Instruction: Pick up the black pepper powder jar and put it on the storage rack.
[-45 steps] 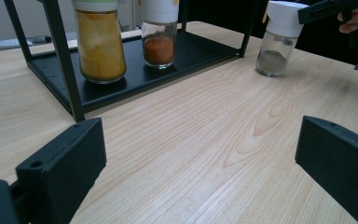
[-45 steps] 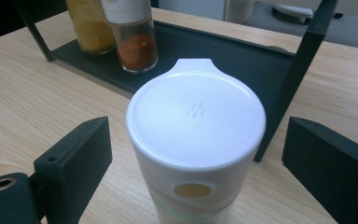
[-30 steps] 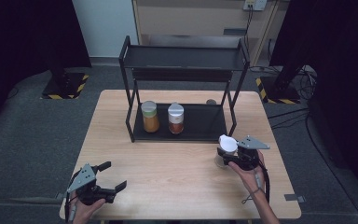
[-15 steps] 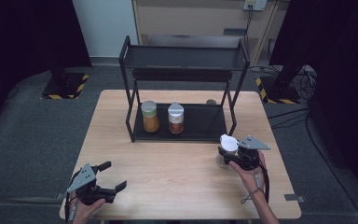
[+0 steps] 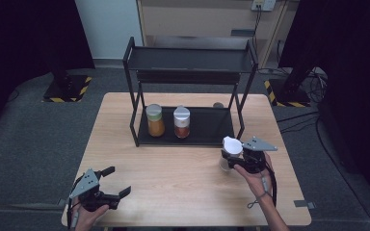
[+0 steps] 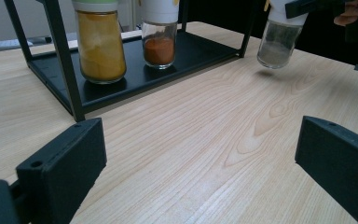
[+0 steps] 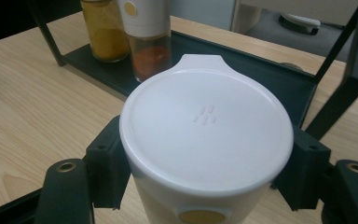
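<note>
My right gripper (image 5: 231, 160) is shut on a glass spice jar (image 5: 231, 146) with a white lid, at the right of the wooden table in front of the rack's right leg. In the right gripper view the jaws of this gripper (image 7: 206, 173) clamp the jar (image 7: 207, 123) just under its lid. In the left gripper view the jar (image 6: 279, 39) holds grey powder and seems to hang just above the tabletop. My left gripper (image 5: 117, 181) rests open near the front left edge, its jaws (image 6: 200, 161) wide apart with only bare wood between them.
A black two-tier rack (image 5: 212, 127) stands at the back middle of the table. A yellow-spice jar (image 5: 154, 120) and a red-spice jar (image 5: 181, 121) stand side by side on the left half of its lower shelf. A small dark round thing (image 5: 218, 104) lies behind the rack.
</note>
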A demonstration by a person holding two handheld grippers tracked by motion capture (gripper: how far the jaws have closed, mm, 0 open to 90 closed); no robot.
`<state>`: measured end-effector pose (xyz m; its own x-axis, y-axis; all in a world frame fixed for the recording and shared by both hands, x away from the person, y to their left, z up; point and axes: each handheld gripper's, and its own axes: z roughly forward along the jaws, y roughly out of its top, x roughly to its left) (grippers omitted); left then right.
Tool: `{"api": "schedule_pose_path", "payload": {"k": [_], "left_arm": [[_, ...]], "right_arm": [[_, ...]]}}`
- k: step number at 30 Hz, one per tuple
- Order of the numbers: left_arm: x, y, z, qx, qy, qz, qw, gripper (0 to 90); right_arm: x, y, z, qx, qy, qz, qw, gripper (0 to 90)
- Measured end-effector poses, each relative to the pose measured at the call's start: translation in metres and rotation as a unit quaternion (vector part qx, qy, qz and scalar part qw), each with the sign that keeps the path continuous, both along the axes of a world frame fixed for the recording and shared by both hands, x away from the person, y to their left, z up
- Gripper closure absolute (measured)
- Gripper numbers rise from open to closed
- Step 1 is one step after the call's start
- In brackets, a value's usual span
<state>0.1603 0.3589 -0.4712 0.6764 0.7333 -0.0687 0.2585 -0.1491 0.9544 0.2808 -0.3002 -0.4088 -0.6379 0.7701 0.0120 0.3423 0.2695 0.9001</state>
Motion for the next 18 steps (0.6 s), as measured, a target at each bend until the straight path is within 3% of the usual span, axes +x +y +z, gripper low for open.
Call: {"api": "schedule_pose_path", "payload": {"k": [10,18], "left_arm": [[0.0,0.0,0.0,-0.001,0.001,0.0,1.0,0.7],[0.0,0.0,0.0,-0.002,0.0,-0.001,1.0,0.7]], "right_arm": [[0.015,0.015,0.019,-0.003,0.001,0.012,0.9999,31.2],[0.028,0.026,0.026,-0.003,0.005,0.01,0.9999,31.2]]}}
